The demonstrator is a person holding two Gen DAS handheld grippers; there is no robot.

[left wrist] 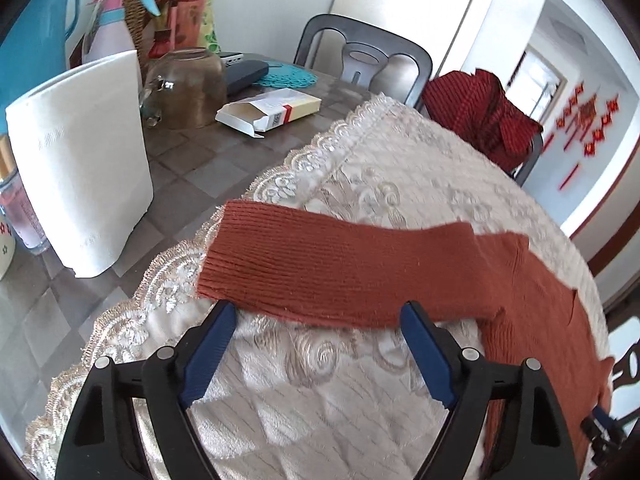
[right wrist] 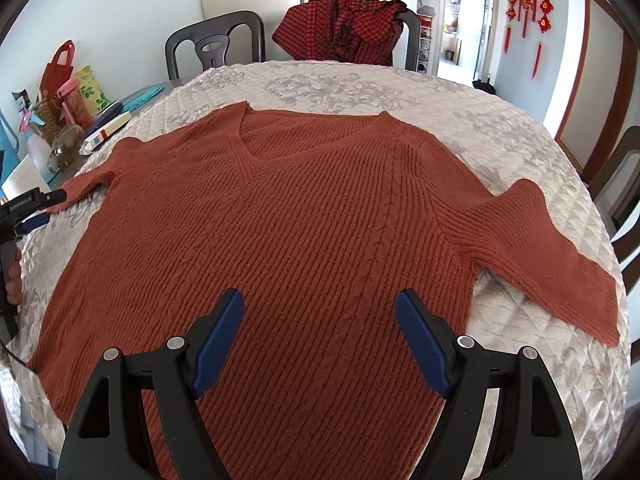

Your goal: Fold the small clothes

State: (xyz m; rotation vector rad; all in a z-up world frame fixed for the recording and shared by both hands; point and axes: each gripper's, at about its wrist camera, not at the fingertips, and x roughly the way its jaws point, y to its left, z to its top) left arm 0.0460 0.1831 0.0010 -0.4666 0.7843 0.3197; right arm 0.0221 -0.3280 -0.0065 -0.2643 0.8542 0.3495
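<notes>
Quilted cream cloth (right wrist: 340,84) covers the table, and both tongs are spread wide, gripping nothing. Left gripper (left wrist: 318,312) hovers at the sleeve (left wrist: 336,268) edge, out by the lace trim. Right gripper (right wrist: 318,300) hangs over the rust sweater (right wrist: 280,208), which lies flat, front up, sleeves out.

Both tools look alike. The left gripper (left wrist: 318,320) has glossy black plastic arms shaped like a wide fork, with triangular cut-outs and round silver pivot pins, and its fingers (left wrist: 212,352) carry ribbed blue pads. The right gripper (right wrist: 318,308) is the same build, blue pads on black. At the left edge of the right wrist view, bare skin of the left hand (right wrist: 14,280) shows beside a thin black cable.
</notes>
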